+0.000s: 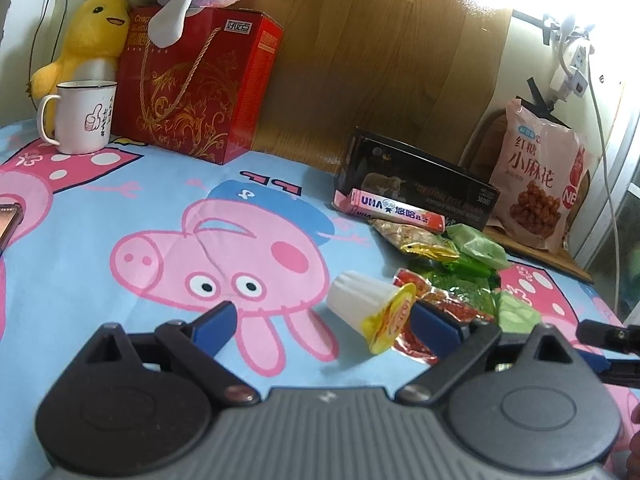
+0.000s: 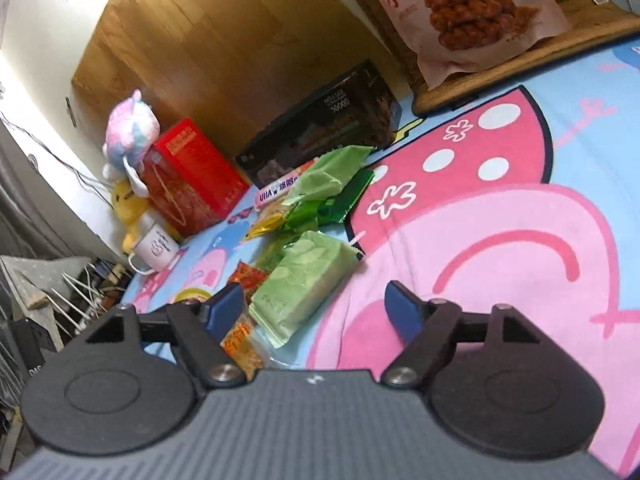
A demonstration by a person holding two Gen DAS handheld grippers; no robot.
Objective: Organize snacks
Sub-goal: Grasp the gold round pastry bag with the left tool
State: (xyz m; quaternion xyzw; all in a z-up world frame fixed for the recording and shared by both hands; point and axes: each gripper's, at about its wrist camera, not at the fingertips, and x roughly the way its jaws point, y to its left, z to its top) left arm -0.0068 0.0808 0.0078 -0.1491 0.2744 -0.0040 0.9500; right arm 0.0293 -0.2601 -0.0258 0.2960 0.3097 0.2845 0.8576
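Both tongs are spread wide, gripping nothing. Left tongs [image 1: 326, 316] sit by a tipped jelly cup [image 1: 370, 306] (yellow lid) on the bedsheet [image 1: 120, 208]; right tongs [image 2: 314, 304] straddle a green packet [image 2: 300, 284] in the snack pile.

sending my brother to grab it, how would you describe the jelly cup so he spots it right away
Start at the cartoon pig on the blue sheet and go toward the snack pile beside it. At the pile's near edge lies the jelly cup, tipped on its side. It is the only rigid white ribbed cup with a yellow foil lid; everything around it is a flat wrapper.
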